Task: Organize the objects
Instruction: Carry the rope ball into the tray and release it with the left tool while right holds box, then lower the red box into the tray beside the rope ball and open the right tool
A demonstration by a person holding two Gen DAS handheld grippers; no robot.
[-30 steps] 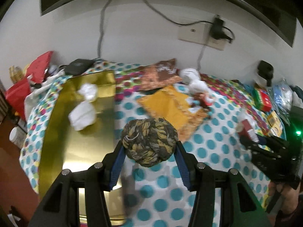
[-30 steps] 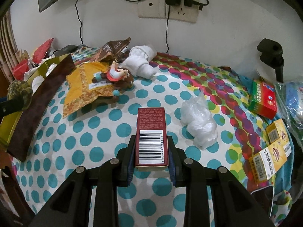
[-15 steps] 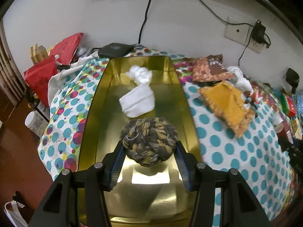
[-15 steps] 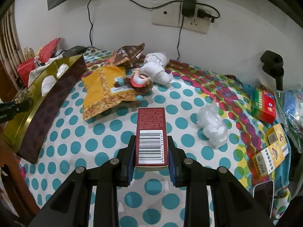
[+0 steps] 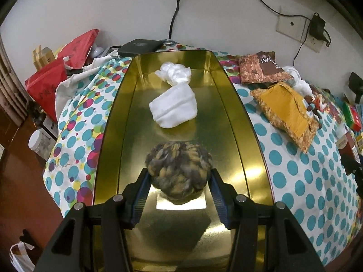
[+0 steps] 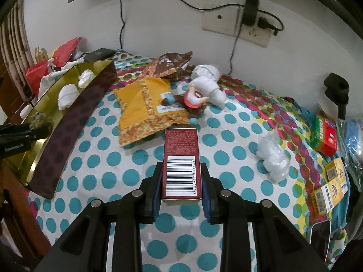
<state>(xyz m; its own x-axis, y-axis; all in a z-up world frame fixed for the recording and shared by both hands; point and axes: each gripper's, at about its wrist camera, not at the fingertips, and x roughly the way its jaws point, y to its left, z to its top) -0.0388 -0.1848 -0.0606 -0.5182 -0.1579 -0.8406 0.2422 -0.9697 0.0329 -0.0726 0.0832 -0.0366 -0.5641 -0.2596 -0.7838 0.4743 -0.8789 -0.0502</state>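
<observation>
My left gripper [image 5: 179,176] is shut on a dark brown and yellow rolled sock ball [image 5: 179,170] and holds it just above the floor of a long gold tin tray [image 5: 229,122]. A white rolled sock [image 5: 173,108] and a crumpled white plastic bag [image 5: 173,73] lie further back in the tray. My right gripper [image 6: 181,181] is shut on a dark red carton with a barcode [image 6: 180,163], above the polka-dot tablecloth [image 6: 136,172]. The tray [image 6: 68,122] and the left gripper [image 6: 25,133] also show at the left of the right wrist view.
On the cloth lie a yellow padded envelope [image 6: 145,104], a brown snack bag [image 6: 170,64], a small doll [image 6: 192,98], white rolled socks [image 6: 209,81], a white plastic bag [image 6: 273,158], a red-green box [image 6: 324,136] and yellow boxes [image 6: 329,188]. Red bags [image 5: 63,68] stand left.
My left gripper has carried the sock ball from over the cloth to over the tray and lowered it toward the tray floor. My right gripper still holds the carton and has drawn back slightly.
</observation>
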